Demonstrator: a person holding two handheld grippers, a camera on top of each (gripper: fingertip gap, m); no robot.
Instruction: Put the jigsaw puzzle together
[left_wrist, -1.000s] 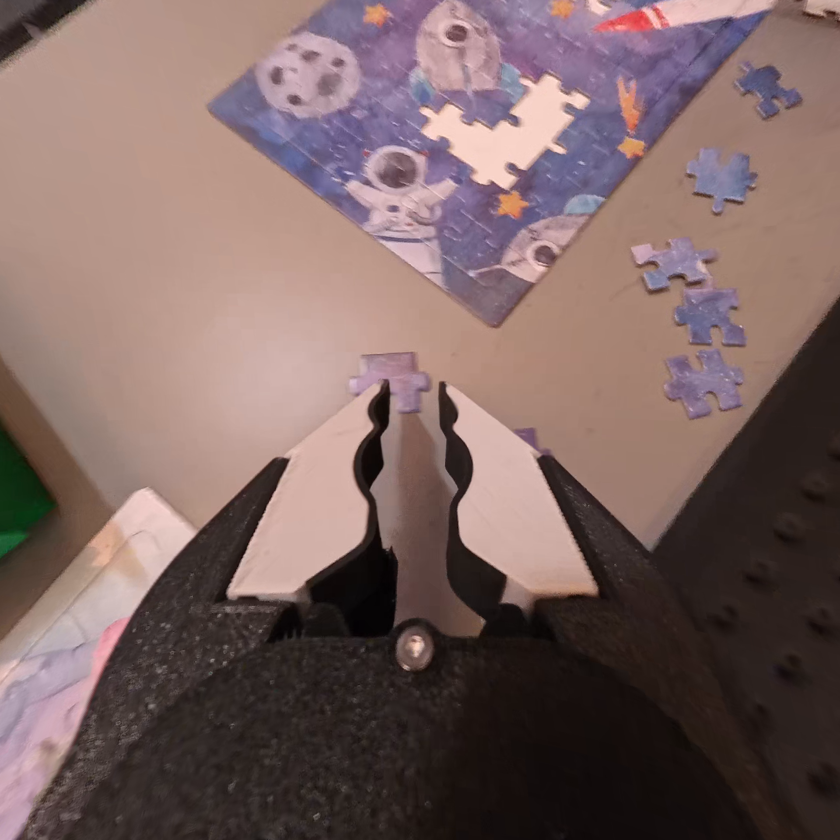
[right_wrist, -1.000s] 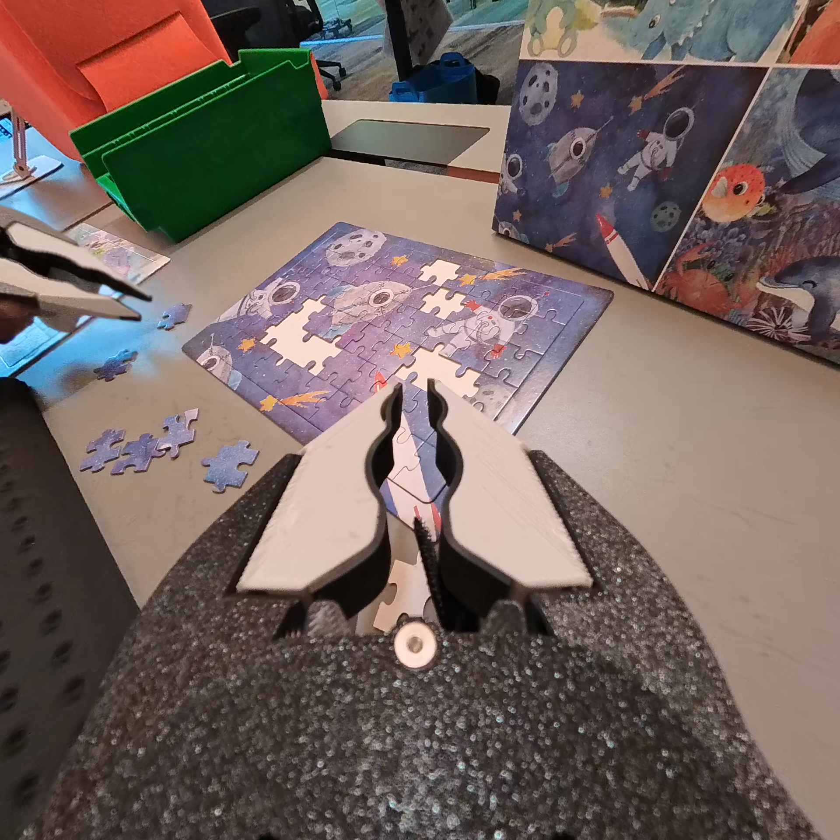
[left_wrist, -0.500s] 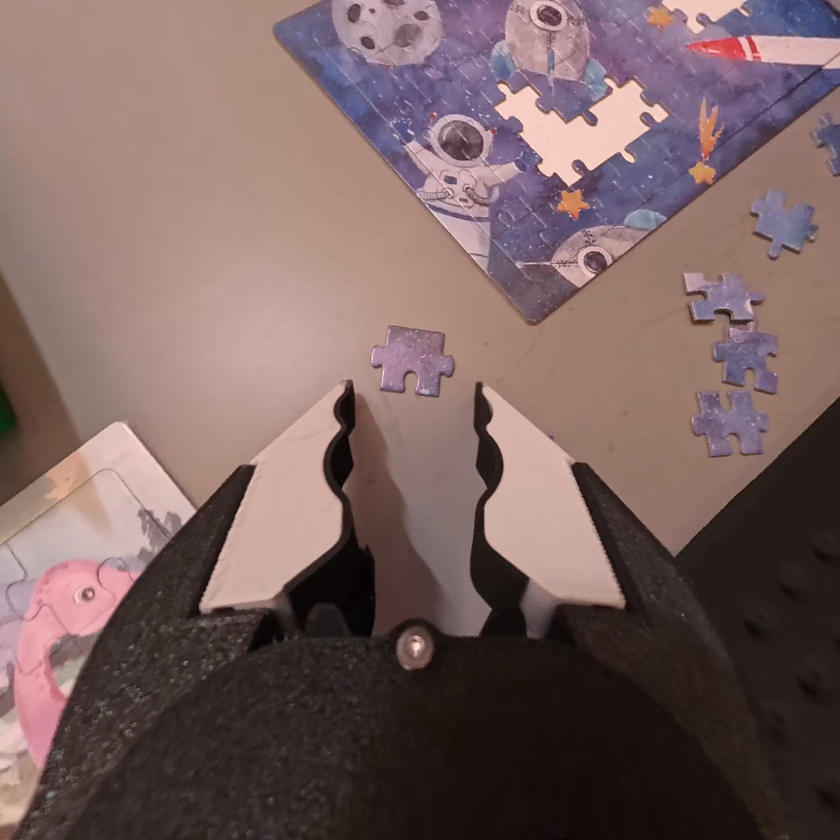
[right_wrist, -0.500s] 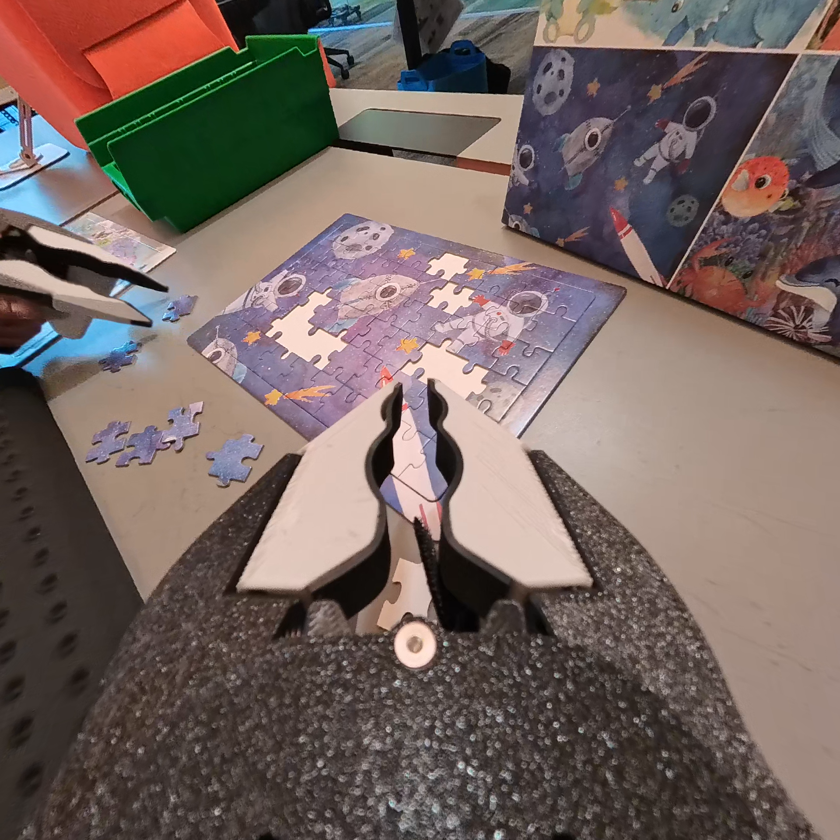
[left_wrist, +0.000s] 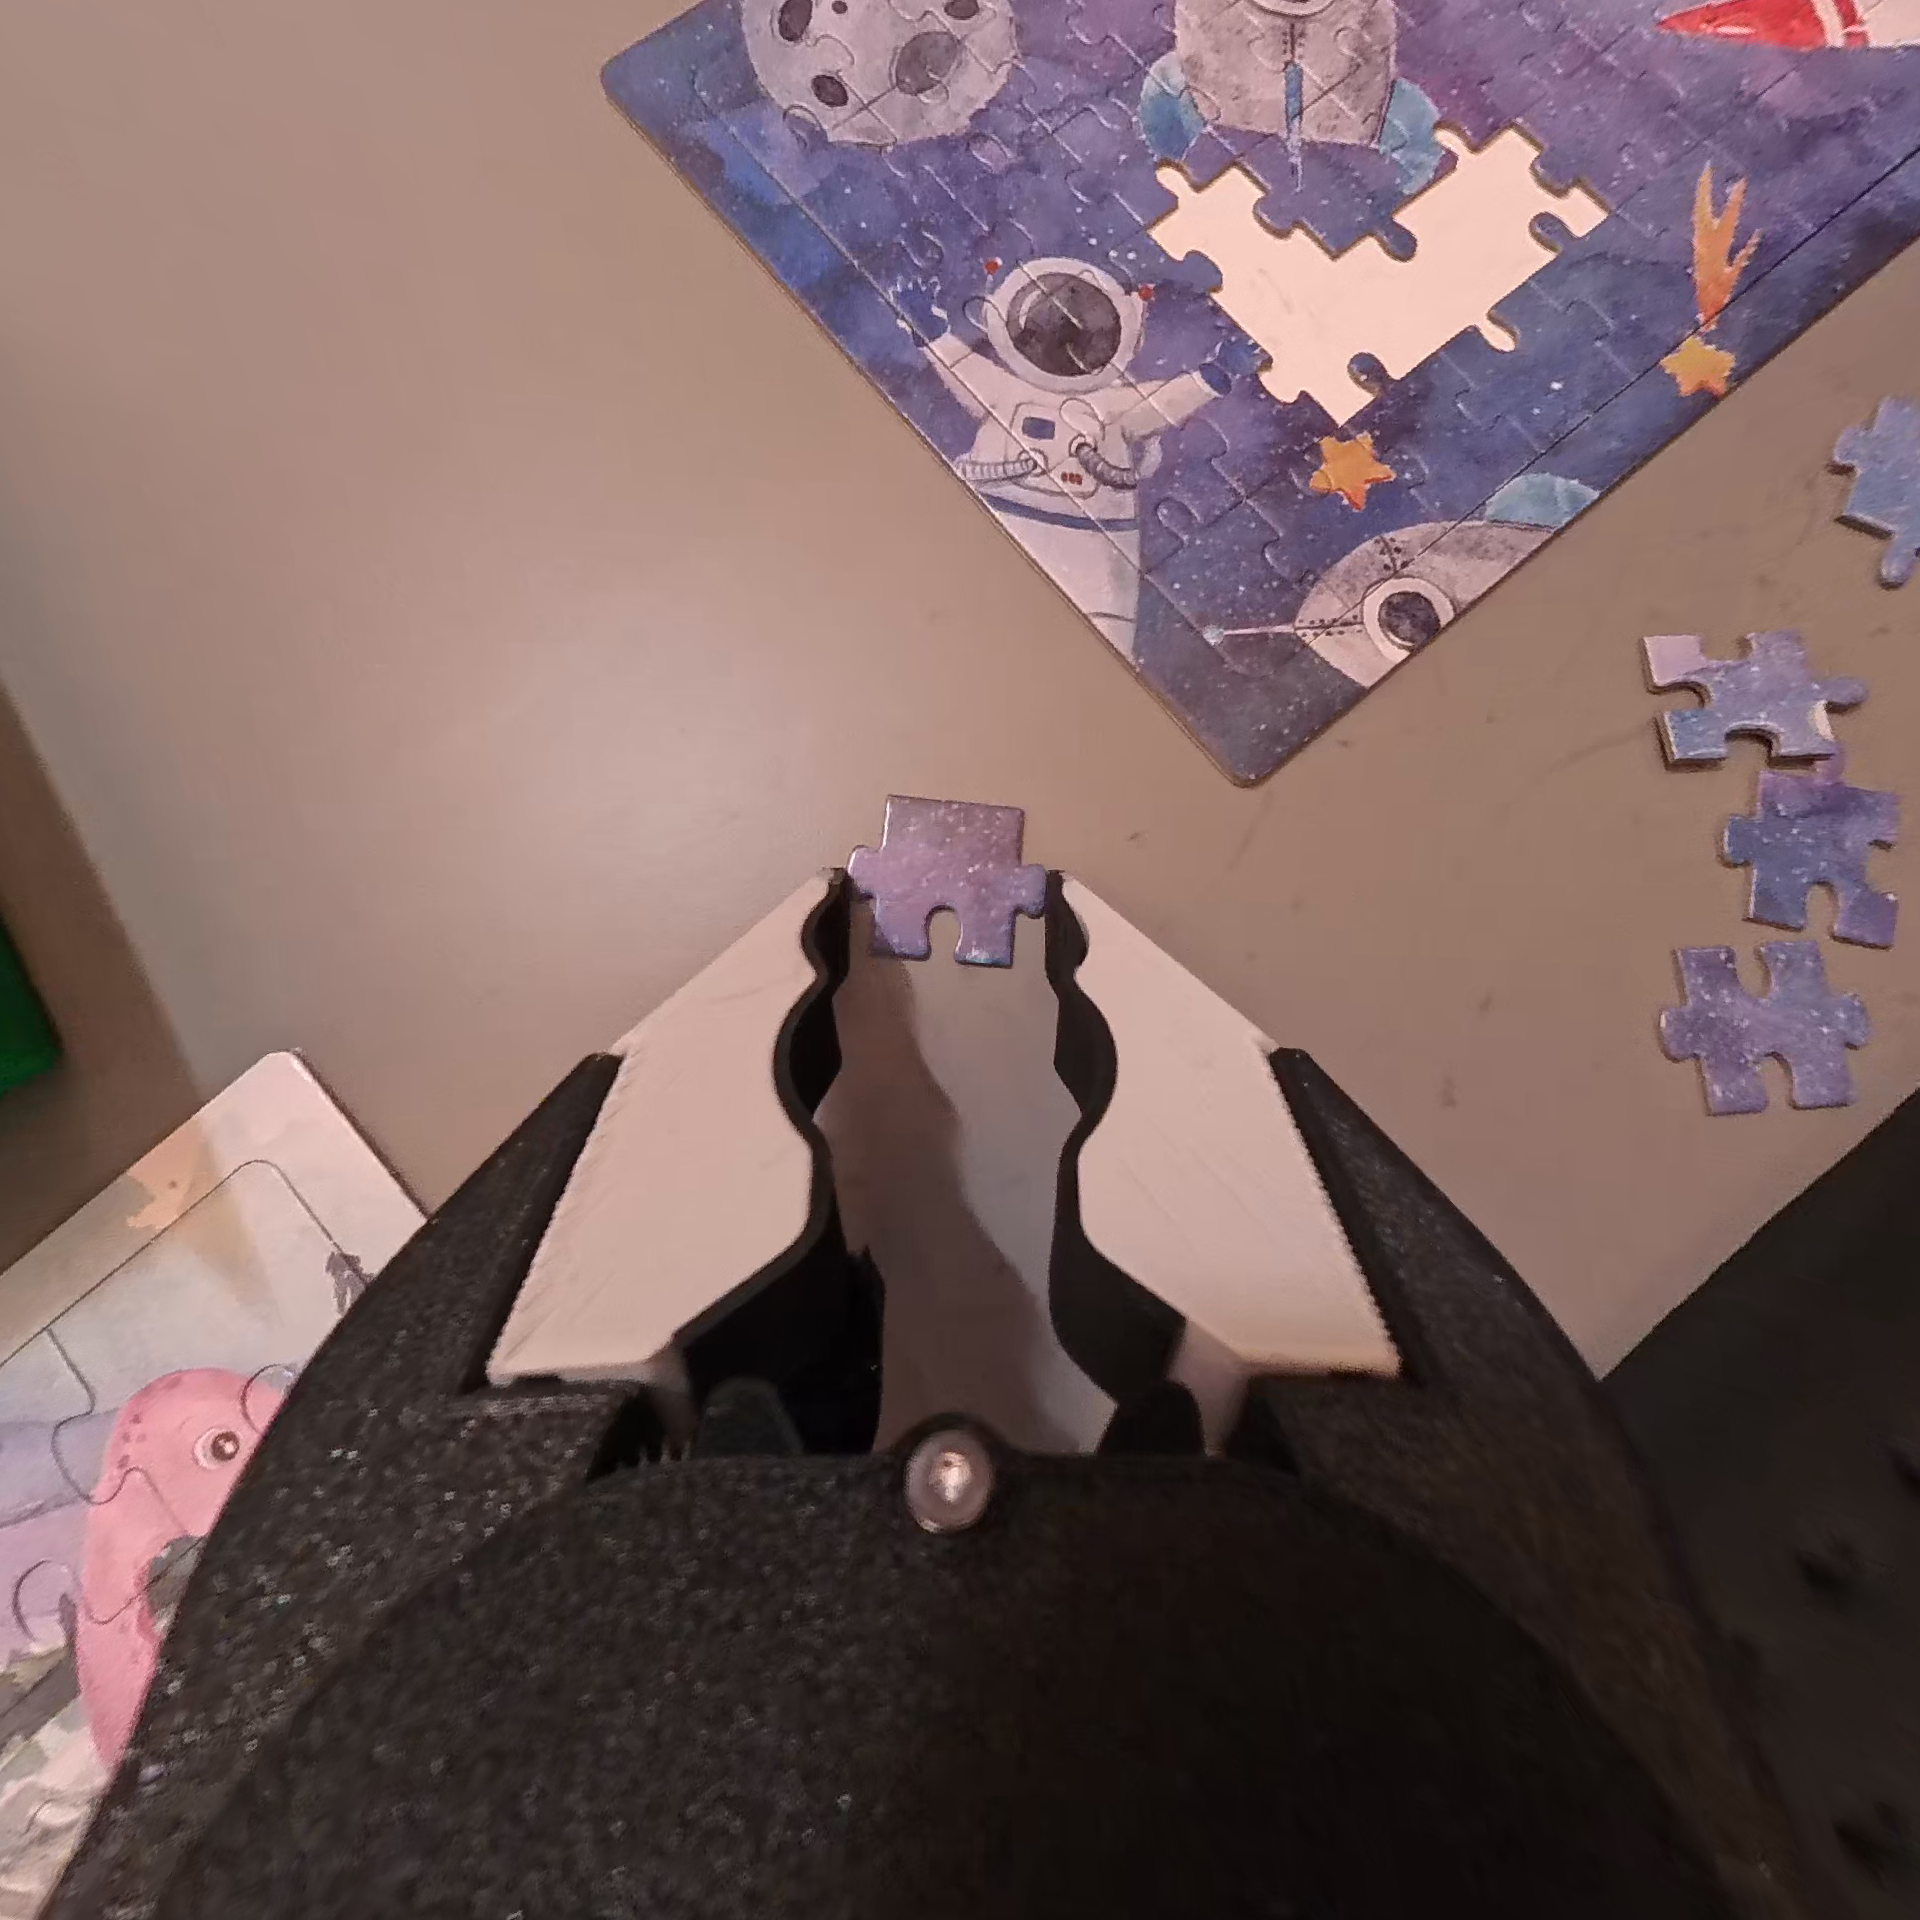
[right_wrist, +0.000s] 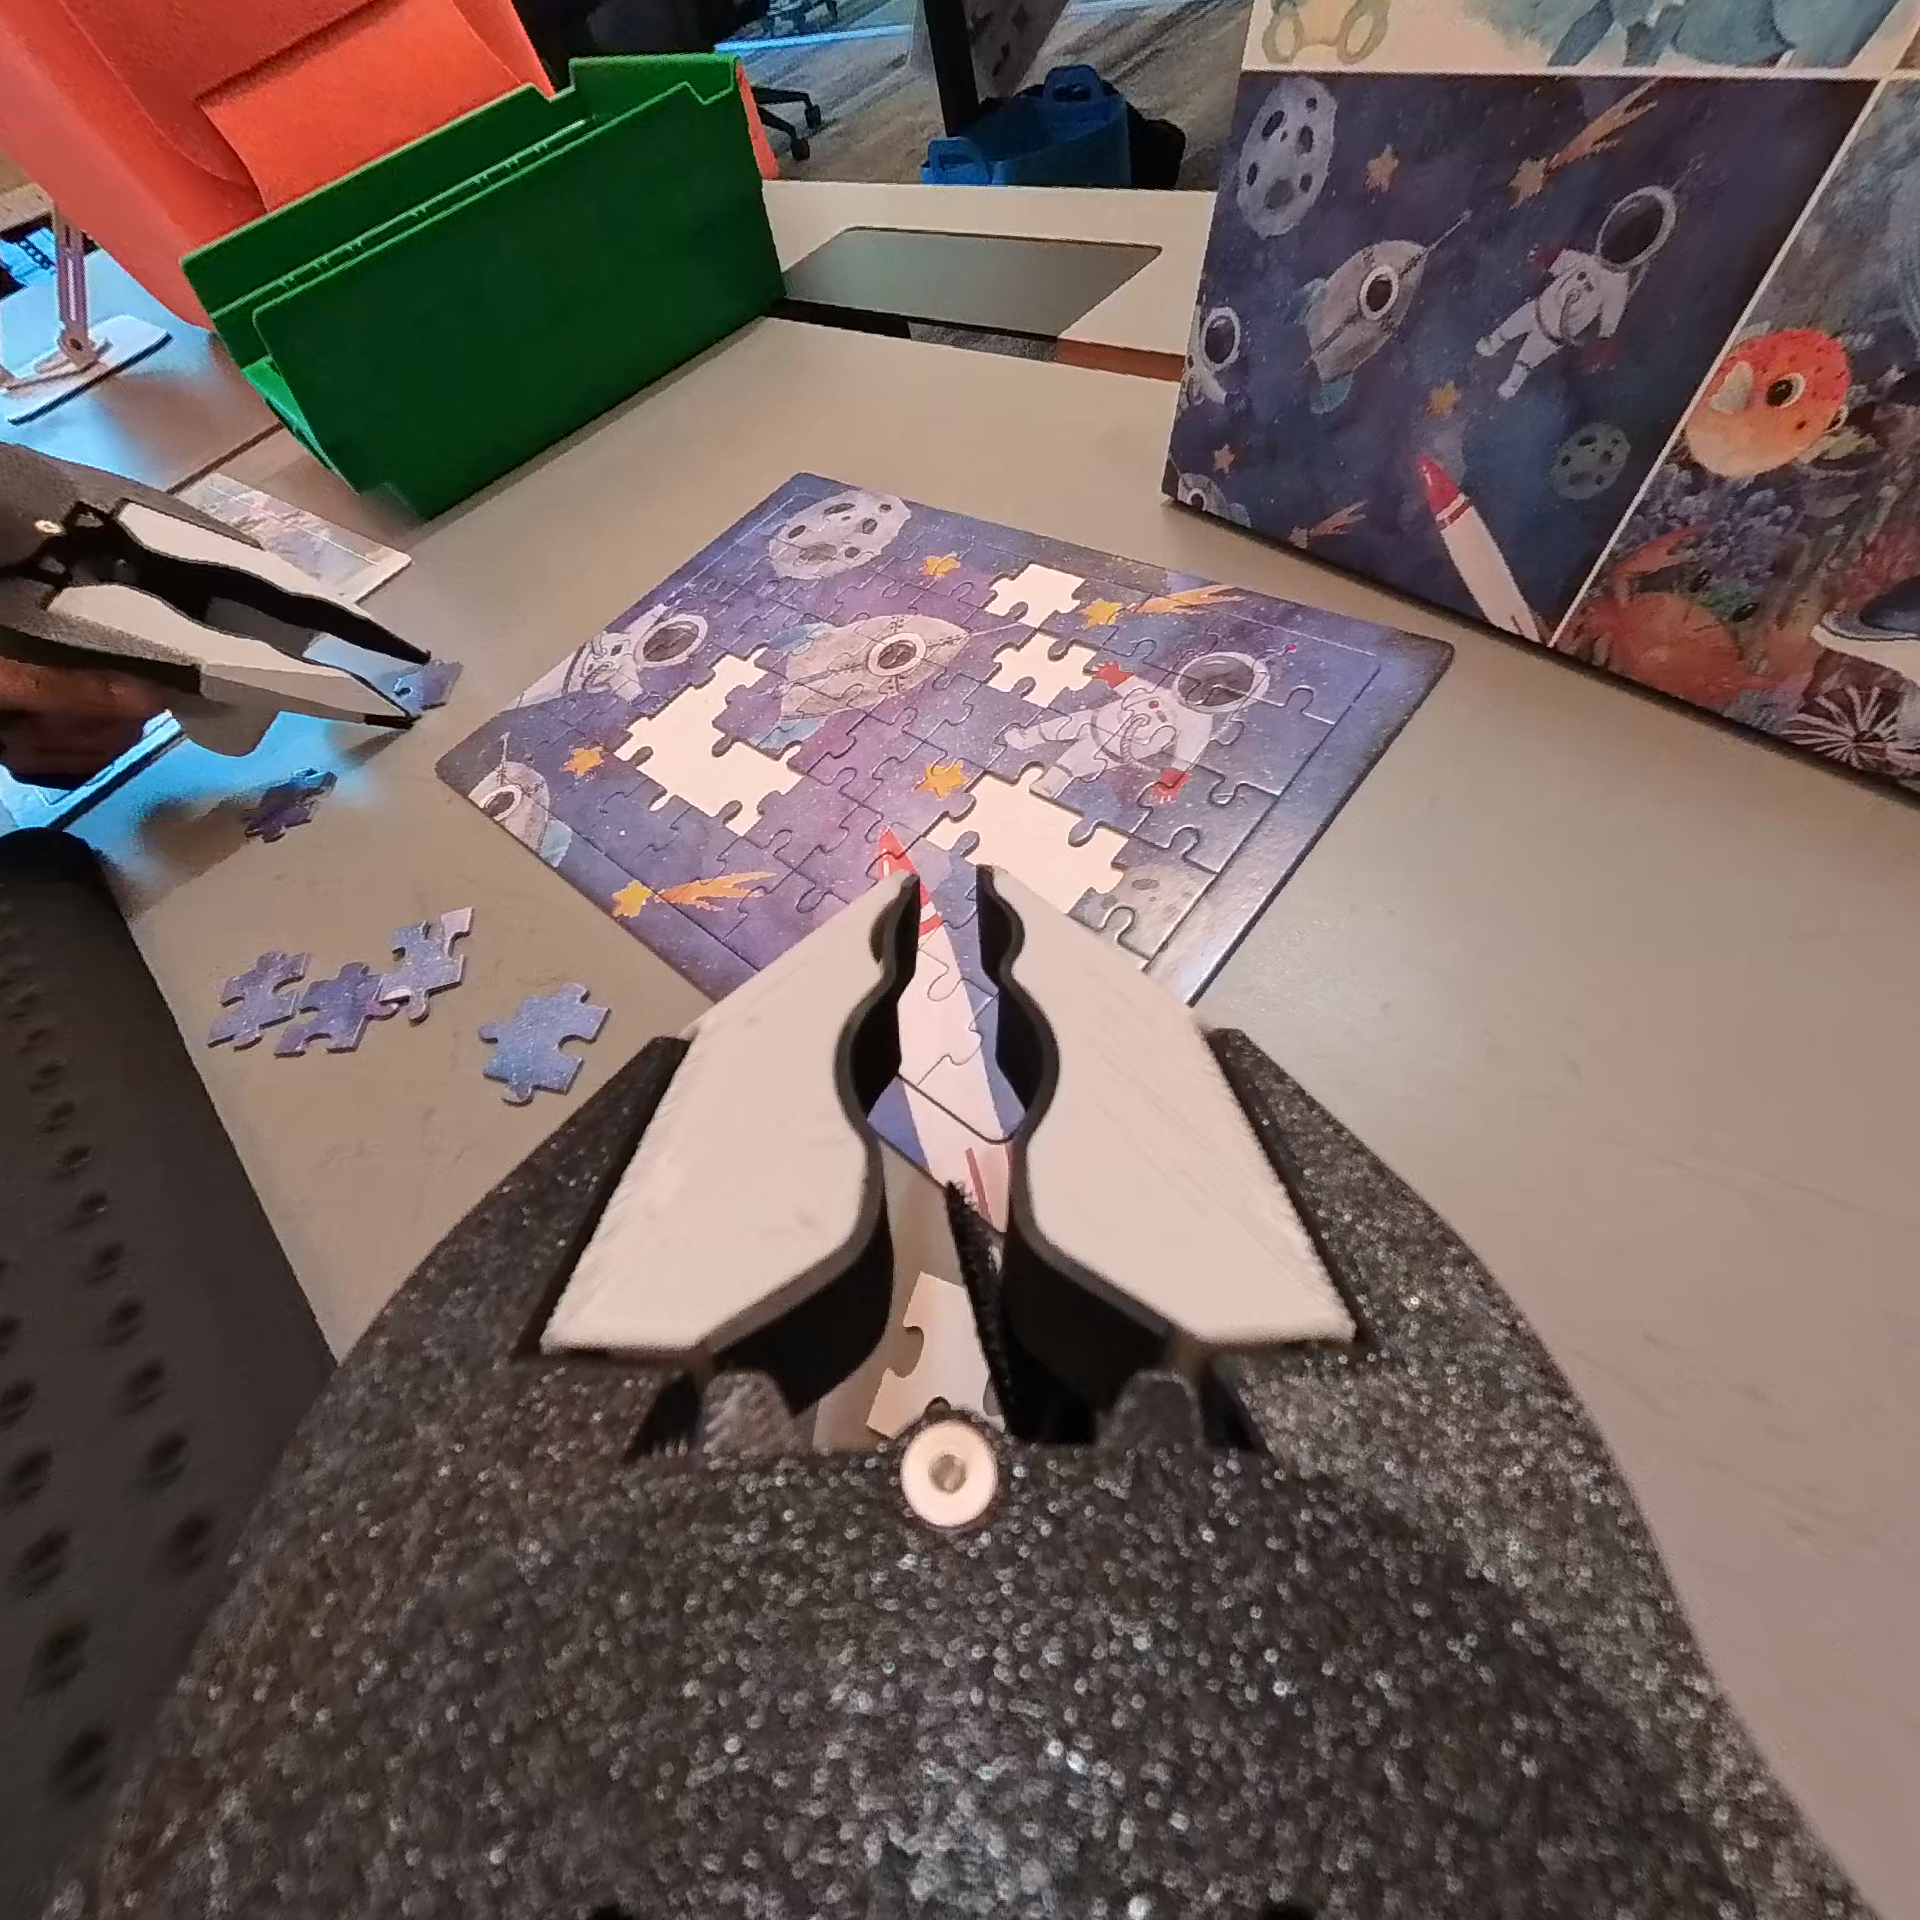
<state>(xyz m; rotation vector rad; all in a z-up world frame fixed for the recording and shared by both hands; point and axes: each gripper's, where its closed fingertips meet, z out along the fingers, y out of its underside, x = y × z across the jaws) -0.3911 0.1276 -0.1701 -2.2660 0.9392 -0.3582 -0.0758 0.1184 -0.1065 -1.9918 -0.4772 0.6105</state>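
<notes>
Puzzle board (right_wrist: 1195, 852): mid-table, mostly filled; several white gaps left.
Loose pieces (right_wrist: 343, 987): about six lie near-left of the board.
Left gripper (left_wrist: 948, 902): tips bracket a purple piece (left_wrist: 951, 883), seemingly touching both edges.
Right gripper (right_wrist: 948, 883): nearly closed, empty, above the board's near edge.

No writing, numbers, brands or signs can be read in either view. The puzzle (right_wrist: 935, 727), the picture box (right_wrist: 1558, 364) behind it and the loose pieces (left_wrist: 1808, 862) bear only painted pictures: planets, astronauts, rockets, stars and sea animals.
</notes>
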